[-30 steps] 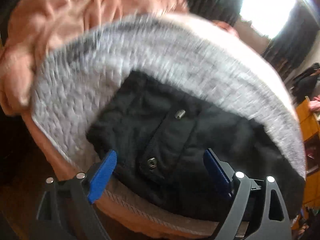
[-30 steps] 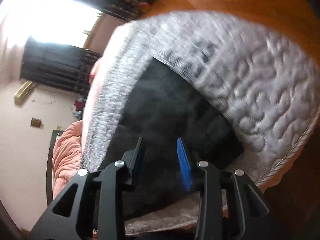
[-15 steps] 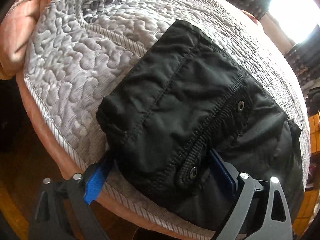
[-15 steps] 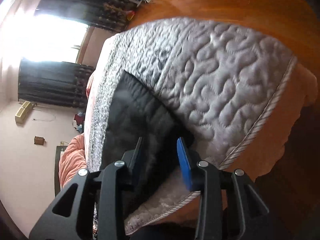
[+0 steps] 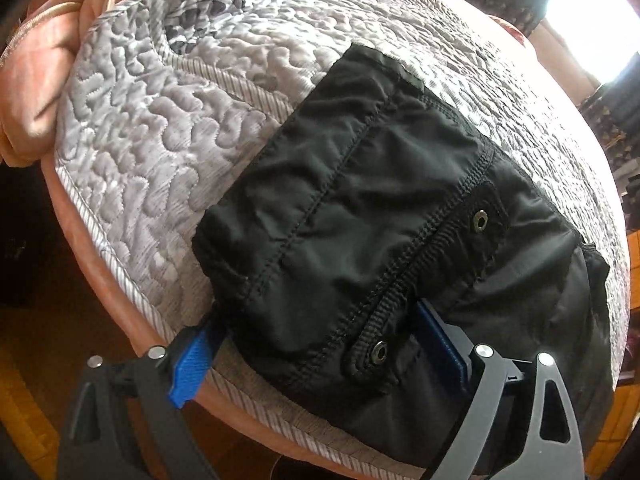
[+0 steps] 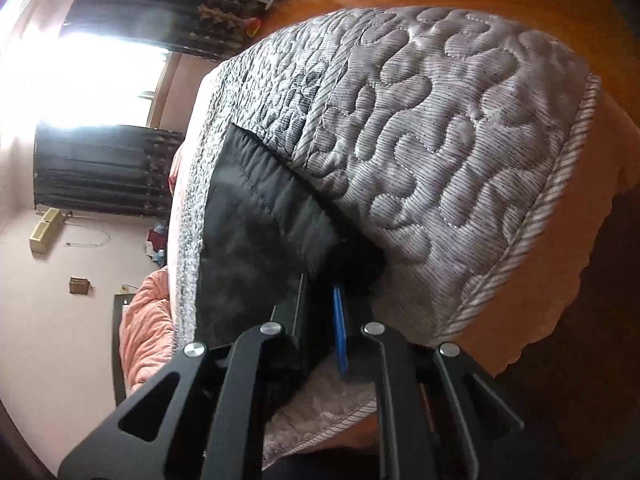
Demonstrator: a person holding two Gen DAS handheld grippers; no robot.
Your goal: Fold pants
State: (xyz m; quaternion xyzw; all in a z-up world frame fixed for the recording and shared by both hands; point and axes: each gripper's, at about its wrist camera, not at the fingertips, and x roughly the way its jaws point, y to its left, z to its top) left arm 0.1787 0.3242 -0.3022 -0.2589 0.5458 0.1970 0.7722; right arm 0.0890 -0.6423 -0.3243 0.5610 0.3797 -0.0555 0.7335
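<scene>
Black pants [image 5: 360, 216] lie folded into a thick bundle on a grey quilted bedcover [image 5: 160, 120], near its front edge. Metal snaps and a stitched seam show on top. My left gripper [image 5: 316, 336] is open, its blue fingers [image 5: 188, 364] wide apart on either side of the bundle's near edge. In the right wrist view the pants [image 6: 260, 232] show as a dark slab on the quilt [image 6: 420, 140]. My right gripper [image 6: 320, 304] is shut on the pants' near corner, blue pad edge-on.
A peach blanket [image 5: 44, 80] is bunched at the bed's far left. The quilt's corded edge [image 5: 132, 280] drops off to a dark wooden floor [image 6: 520, 8]. Dark curtains [image 6: 100, 168] and a bright window stand beyond the bed.
My right gripper has closed from a narrow gap onto the pants' corner. The left view has moved in closer and steadied over the folded bundle, its fingers still wide apart.
</scene>
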